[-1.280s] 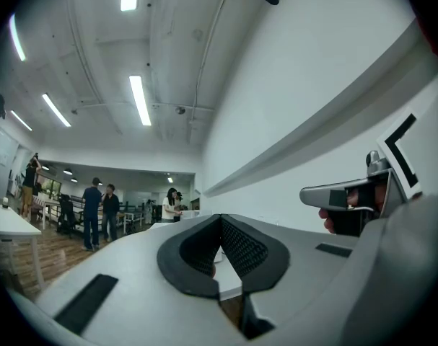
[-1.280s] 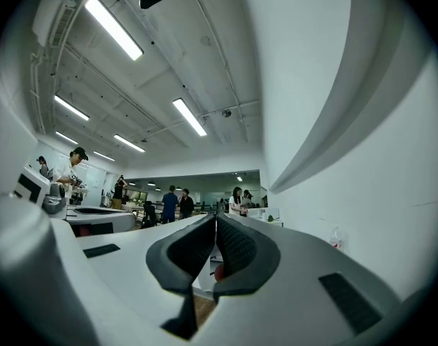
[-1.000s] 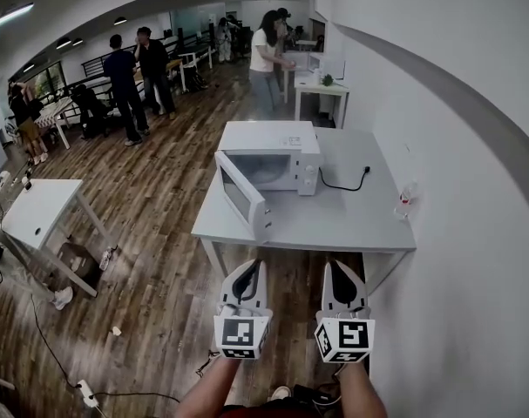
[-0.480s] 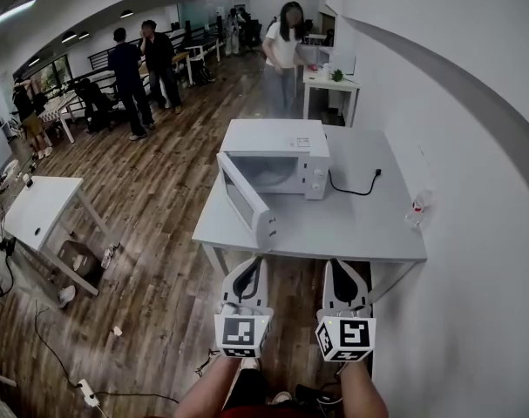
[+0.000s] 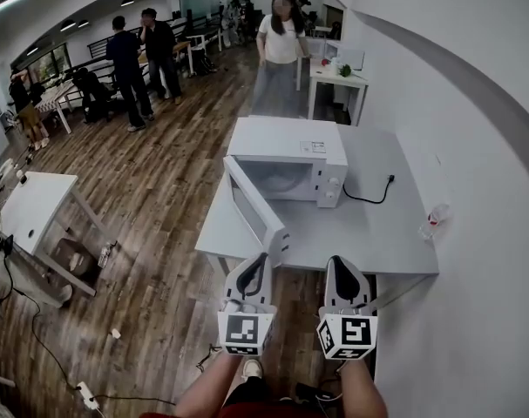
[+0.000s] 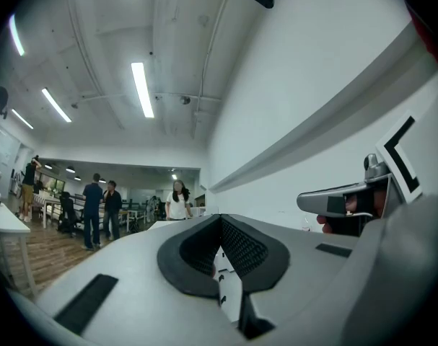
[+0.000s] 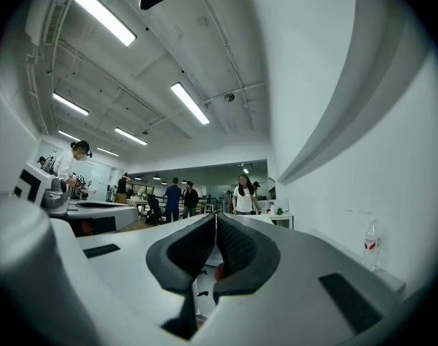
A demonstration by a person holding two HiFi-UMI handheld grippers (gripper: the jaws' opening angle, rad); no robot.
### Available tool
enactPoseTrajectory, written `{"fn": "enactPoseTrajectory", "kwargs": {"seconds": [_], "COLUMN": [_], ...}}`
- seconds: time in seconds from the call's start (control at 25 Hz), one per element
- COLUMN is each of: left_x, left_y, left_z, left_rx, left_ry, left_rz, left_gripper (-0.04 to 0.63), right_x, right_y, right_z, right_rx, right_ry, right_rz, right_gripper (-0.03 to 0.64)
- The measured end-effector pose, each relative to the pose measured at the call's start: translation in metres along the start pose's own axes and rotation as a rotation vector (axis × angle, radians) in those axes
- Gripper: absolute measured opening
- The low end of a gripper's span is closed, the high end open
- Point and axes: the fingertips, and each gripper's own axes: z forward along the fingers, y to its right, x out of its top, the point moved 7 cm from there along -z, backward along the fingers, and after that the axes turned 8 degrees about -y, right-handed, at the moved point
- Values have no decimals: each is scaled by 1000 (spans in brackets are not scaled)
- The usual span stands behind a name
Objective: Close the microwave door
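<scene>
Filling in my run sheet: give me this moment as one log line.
microwave door: open | left gripper: shut, empty | right gripper: shut, empty | no contact with door

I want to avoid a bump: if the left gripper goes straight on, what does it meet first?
Most likely the open microwave door, whose free edge stands right ahead of the left gripper; depth is unclear.

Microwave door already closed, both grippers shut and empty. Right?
Not quite: the microwave door stands open, swung out toward the person, as the head view shows. The left gripper and right gripper are indeed shut and empty.
</scene>
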Motion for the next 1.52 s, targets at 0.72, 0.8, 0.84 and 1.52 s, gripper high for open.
{"fn": "enactPoseTrajectory", "kwargs": {"seconds": [0.72, 0.8, 0.84, 1.52], "left_x": [-47, -53, -57, -123], "left_y": [-76, -80, -81, -68], "left_z": [65, 69, 71, 93], "left_rx": [-97, -112, -118, -239], "left_ry": [-32, -37, -42, -92], "left_rz": [-14, -7, -6, -26], "left_gripper": [26, 26, 26, 29], "right_x": [-30, -34, -36, -96], "right_y": [-37, -38, -38, -22], "right_z": [98, 103, 106, 136], "right_rx": [-48, -56, -59, -49], "right_ry": [-87, -98, -103, -190], "right_rz": [1, 4, 7, 71], "right_gripper": [29, 29, 29, 29]}}
